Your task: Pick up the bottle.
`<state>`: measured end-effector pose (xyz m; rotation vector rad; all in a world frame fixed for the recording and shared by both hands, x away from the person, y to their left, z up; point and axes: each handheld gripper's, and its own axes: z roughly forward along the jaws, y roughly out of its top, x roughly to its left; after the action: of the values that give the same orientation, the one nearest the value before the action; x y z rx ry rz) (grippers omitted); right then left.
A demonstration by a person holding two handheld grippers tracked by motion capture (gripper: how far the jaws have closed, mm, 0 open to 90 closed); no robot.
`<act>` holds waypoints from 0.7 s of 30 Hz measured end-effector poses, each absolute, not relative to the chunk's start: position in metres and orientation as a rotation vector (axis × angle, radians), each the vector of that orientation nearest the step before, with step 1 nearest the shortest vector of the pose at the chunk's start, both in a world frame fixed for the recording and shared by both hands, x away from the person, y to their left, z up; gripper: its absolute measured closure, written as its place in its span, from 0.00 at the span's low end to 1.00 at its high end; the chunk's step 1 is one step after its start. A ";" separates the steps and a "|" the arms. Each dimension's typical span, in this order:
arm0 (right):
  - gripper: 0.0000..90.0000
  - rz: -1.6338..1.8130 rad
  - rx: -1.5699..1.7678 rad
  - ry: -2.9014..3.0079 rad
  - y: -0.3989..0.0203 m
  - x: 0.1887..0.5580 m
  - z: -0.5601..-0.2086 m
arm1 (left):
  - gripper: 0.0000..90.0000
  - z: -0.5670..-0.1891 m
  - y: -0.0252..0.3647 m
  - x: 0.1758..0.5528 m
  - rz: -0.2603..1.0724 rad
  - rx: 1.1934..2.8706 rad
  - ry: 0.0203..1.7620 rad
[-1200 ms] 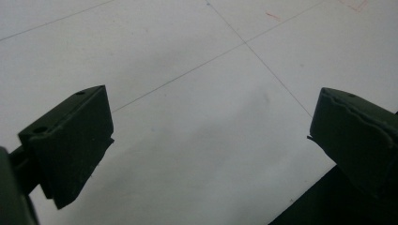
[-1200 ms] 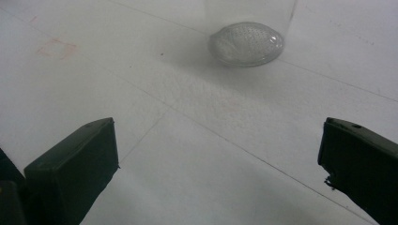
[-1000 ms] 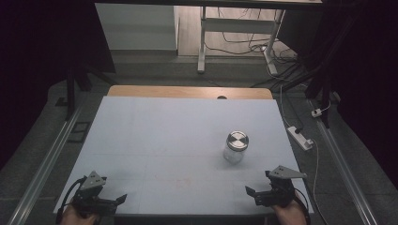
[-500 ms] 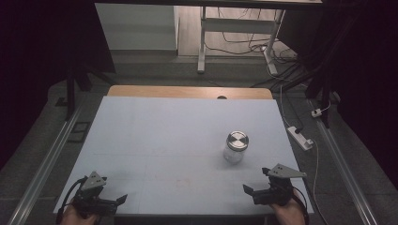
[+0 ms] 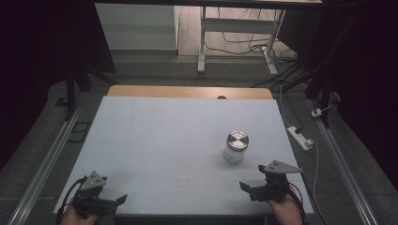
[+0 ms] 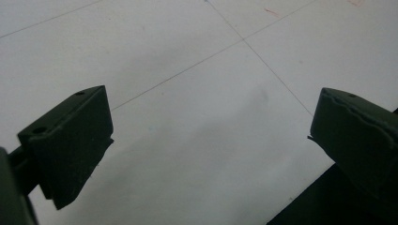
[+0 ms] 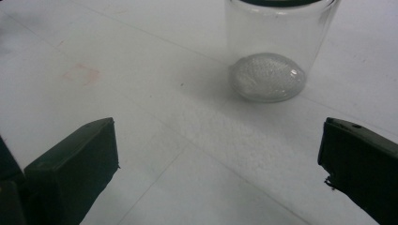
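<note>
Black jaws stand wide apart on both our grippers, nothing between them. Left gripper (image 5: 96, 199) sits at the table's (image 5: 155, 136) near left corner; right gripper (image 5: 263, 186) near the near right corner, aimed at the jar (image 5: 236, 146). Jar stands upright just beyond the right gripper, toward the right edge, clear glass, metal lid (image 5: 237, 139) on. We see its base (image 7: 267, 77) apart from the jaws.

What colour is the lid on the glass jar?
Silvery metal, on the jar; the lid shows best in the high view.
</note>
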<state>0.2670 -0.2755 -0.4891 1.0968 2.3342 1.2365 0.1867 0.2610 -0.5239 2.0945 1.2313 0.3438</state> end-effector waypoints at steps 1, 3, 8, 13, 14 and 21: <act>0.00 1.233 1.097 2.332 -0.275 0.268 -0.489 | 0.01 -0.524 0.261 0.187 0.343 2.094 1.231; 0.00 1.216 1.090 2.326 -0.274 0.270 -0.489 | 0.01 -0.524 0.261 0.187 0.342 2.094 1.230; 0.00 1.218 1.101 2.324 -0.271 0.274 -0.489 | 0.01 -0.524 0.261 0.187 0.339 2.097 1.226; 0.00 1.217 1.085 2.334 -0.269 0.280 -0.490 | 0.01 -0.524 0.261 0.187 0.338 2.101 1.226; 0.00 1.217 1.076 2.336 -0.269 0.282 -0.491 | 0.01 -0.524 0.261 0.187 0.338 2.101 1.226; 0.00 1.192 1.025 2.311 -0.265 0.294 -0.491 | 0.01 -0.524 0.261 0.187 0.337 2.101 1.225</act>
<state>0.2939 -0.2652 -0.4908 1.0253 2.3113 1.1921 0.1874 0.2609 -0.5241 2.1006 1.2253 0.3366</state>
